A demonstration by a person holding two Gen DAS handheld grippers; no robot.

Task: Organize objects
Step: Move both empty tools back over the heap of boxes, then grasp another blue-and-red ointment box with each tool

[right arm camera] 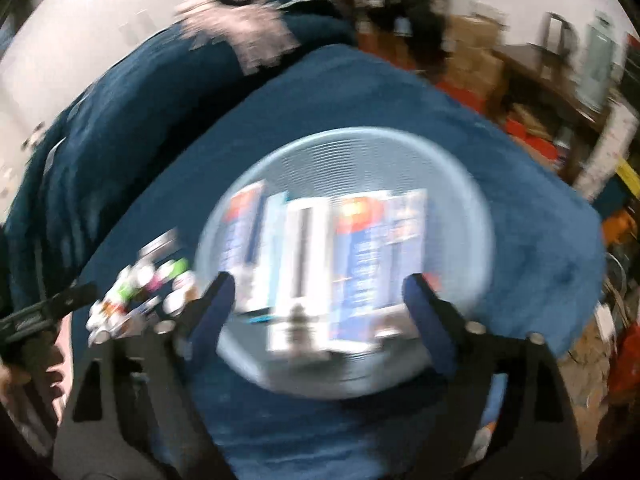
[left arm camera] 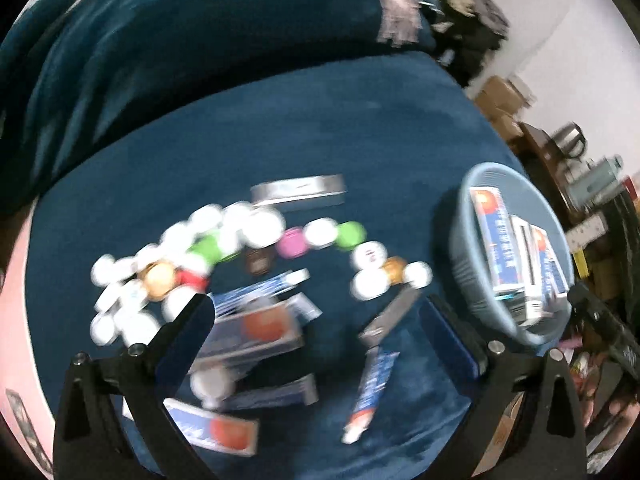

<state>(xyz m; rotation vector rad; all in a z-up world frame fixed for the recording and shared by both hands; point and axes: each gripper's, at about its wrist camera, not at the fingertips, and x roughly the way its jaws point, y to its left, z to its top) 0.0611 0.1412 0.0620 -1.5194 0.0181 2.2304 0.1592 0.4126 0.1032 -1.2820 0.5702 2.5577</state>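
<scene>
A round light-blue basket stands on the blue cloth at the right and holds several toothpaste boxes. It also shows in the right wrist view, with the boxes lying flat inside. More toothpaste boxes and a loose tube lie on the cloth, with several bottle caps in an arc behind them. My left gripper is open and empty above the boxes. My right gripper is open and empty just above the basket. Both views are blurred.
A silver box lies beyond the caps. A dark blue cushion rises behind the cloth. Cardboard boxes and a cluttered wooden table stand at the right. The other gripper's tip shows at the left.
</scene>
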